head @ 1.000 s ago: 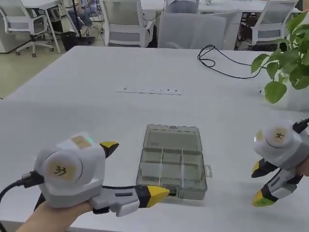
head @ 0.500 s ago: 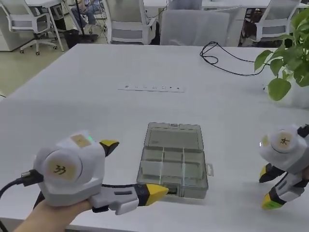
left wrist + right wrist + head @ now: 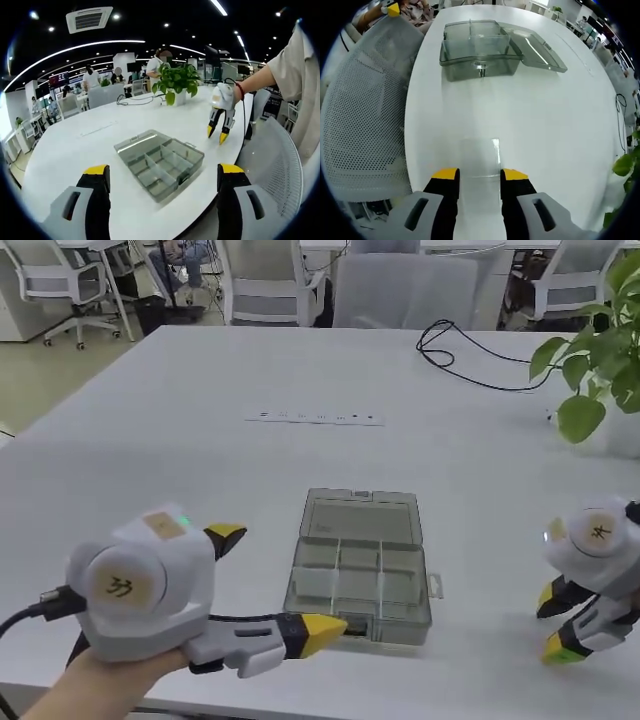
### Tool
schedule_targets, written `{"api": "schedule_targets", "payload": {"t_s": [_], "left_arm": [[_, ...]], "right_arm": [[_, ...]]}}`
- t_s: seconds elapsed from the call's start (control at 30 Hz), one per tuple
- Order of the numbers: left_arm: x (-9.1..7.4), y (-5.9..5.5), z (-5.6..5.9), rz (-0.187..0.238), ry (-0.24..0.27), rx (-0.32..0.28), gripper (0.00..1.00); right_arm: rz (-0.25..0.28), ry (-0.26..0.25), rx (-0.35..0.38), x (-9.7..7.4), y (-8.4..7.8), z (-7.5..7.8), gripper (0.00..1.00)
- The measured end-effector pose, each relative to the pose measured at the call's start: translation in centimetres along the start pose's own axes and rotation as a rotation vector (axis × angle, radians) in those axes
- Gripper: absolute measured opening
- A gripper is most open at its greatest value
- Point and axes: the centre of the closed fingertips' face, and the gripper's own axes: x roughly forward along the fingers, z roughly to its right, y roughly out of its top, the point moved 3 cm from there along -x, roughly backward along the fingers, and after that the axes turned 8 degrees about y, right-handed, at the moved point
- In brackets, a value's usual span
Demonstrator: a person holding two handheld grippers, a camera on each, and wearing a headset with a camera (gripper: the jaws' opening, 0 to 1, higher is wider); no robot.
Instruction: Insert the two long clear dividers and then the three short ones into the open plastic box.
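Note:
The clear plastic box sits open near the table's front edge, its lid lying flat behind it. Clear dividers stand inside and split it into several compartments. It also shows as the box and the box. My left gripper hovers left of the box, jaws wide open and empty. My right gripper is low at the right, well away from the box, jaws apart. A flat clear divider lies on the white table just ahead of the right gripper, between its fingertips.
A white power strip lies mid-table, with a black cable and a potted plant at the far right. A mesh chair stands at the table edge beside the box. Office chairs line the far side.
The right gripper has drifted a little right and lower, away from the box. The left gripper has held still, and the head camera tilted slightly.

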Motion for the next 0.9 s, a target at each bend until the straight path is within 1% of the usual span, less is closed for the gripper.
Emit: {"api": "schedule_targets", "payload": {"t_s": [0.13,0.3,0.4,0.53,0.63,0.7,0.73,0.77,0.8,0.9], "left_arm": [[-0.2,0.2,0.2,0.011,-0.01,-0.005,0.9],[-0.3,0.2,0.3,0.007,-0.01,0.001,0.9],[-0.6,0.3,0.2,0.006,-0.001,0.005,0.86],[-0.8,0.5,0.0,0.004,0.006,0.013,0.82],[-0.8,0.7,0.0,0.008,0.004,0.001,0.79],[-0.9,0.8,0.1,0.014,-0.004,-0.026,0.76],[-0.9,0.9,0.2,0.018,-0.009,-0.039,0.74],[-0.9,1.1,0.3,0.03,-0.016,-0.058,0.72],[-0.9,1.2,0.4,0.035,-0.021,-0.063,0.72],[-0.9,1.2,0.7,0.03,-0.035,-0.072,0.69]], "right_arm": [[0.014,-0.008,0.013,-0.1,0.0,0.0,0.33],[0.026,-0.016,0.024,-0.1,-0.1,0.0,0.32],[0.016,-0.041,0.008,-0.3,-0.1,0.2,0.32],[0.039,-0.072,0.006,-0.9,0.4,0.2,0.32],[0.059,-0.105,-0.02,-1.5,1.3,0.3,0.32],[0.083,-0.139,-0.043,-2.2,2.4,0.3,0.32],[0.092,-0.147,-0.045,-2.4,2.8,0.3,0.32],[0.115,-0.149,-0.043,-2.7,3.4,0.2,0.32],[0.136,-0.159,-0.045,-2.9,4.0,0.2,0.32],[0.166,-0.193,-0.063,-3.8,5.4,0.0,0.32]]}}
